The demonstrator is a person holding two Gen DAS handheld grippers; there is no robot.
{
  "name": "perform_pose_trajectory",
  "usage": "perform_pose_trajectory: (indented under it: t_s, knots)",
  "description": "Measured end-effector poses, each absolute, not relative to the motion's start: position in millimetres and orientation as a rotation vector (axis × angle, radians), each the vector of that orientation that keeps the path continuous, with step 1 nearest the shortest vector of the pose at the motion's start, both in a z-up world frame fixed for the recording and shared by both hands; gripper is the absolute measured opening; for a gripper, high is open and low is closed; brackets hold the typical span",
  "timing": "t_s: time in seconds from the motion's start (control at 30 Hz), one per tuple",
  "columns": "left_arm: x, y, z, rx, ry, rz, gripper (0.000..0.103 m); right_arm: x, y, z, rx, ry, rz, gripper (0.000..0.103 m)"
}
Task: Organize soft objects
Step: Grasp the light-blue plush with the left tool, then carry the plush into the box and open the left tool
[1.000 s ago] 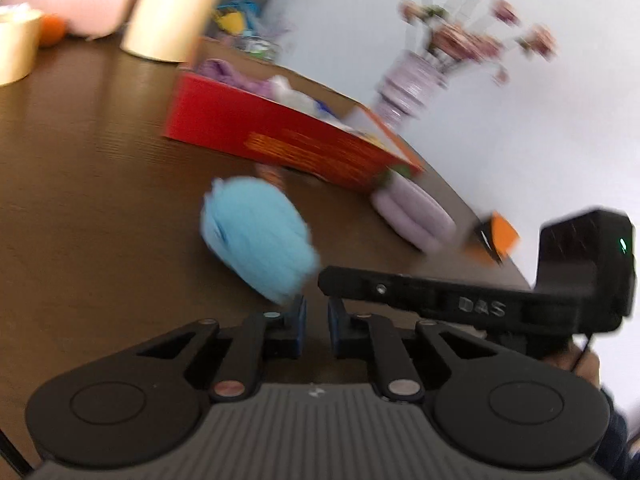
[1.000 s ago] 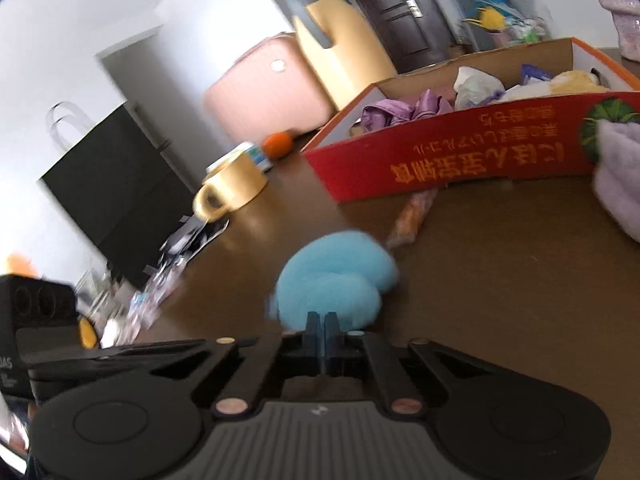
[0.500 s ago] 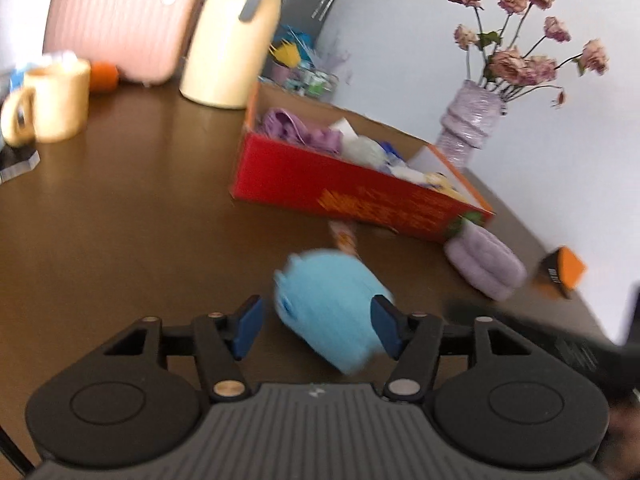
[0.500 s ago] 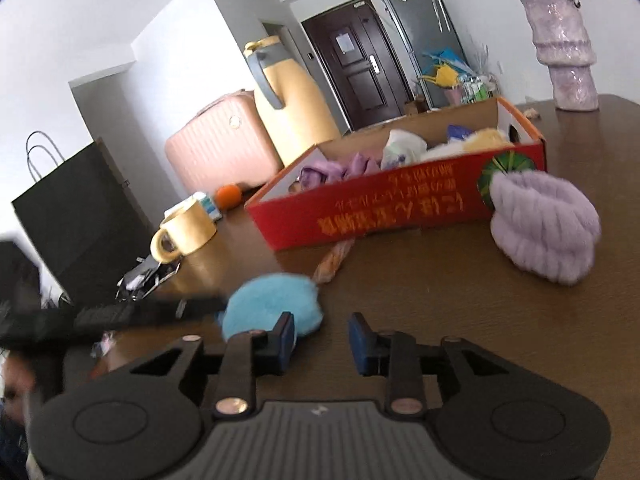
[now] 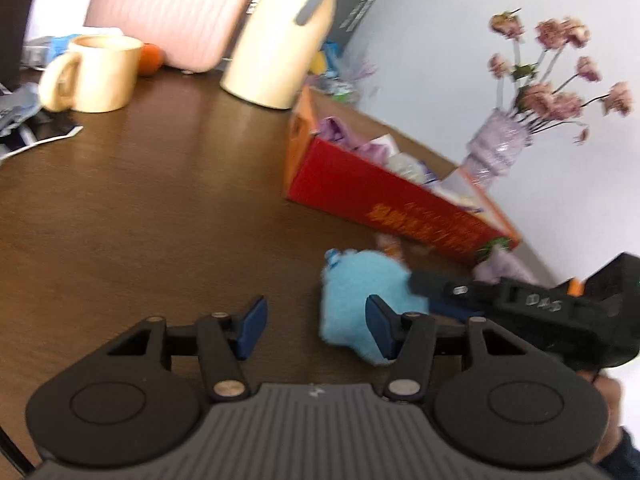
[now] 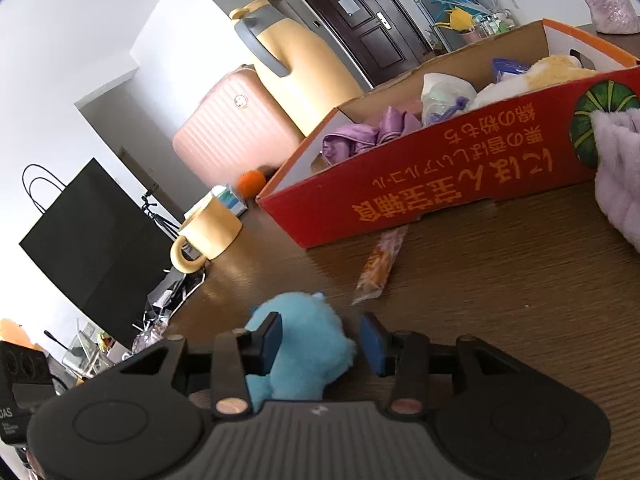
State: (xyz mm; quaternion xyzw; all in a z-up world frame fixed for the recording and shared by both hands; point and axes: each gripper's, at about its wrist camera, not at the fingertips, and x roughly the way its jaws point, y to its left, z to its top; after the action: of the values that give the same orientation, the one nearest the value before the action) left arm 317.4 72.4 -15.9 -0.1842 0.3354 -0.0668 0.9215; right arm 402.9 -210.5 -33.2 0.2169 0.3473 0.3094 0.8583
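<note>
The fluffy light-blue plush toy lies on the dark brown wooden table, between the right gripper's opening jaws, pads not pressing. The left gripper is closing on nothing, the toy at its right. The red cardboard box stands upper right; bare table lies at left.
</note>
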Motion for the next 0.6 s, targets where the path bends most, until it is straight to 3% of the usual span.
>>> perform_pose_trajectory:
  t_s: [0.13,0.17,0.2,0.23,0.33,0.6]
  knots:
    - [327.8,72.6,-13.7,-0.42,0.653,-0.222,0.054,406.3,-202.7,-37.0,0.449,0.739,0.642,0.044]
    - [332.3,70.3,-14.0,-0.42,0.654,-0.233,0.041,407.0,-202.8,-38.4,0.462,0.74,0.646,0.044]
    - [338.1,68.0,-15.3,-0.423,0.661,-0.242,0.034,408.0,-203.0,-39.4,0.479,0.749,0.649,0.041]
    - [343.8,66.1,-17.8,-0.432,0.673,-0.258,0.034,408.1,-202.8,-39.6,0.489,0.757,0.657,0.034]
    - [351.1,63.3,-28.0,-0.478,0.719,-0.294,0.031,402.4,-203.7,-38.6,0.494,0.759,0.656,0.029]
    - [319.6,44.8,-9.6,-0.467,0.686,-0.354,0.031,341.6,-234.0,-9.5,0.451,0.666,0.618,0.027]
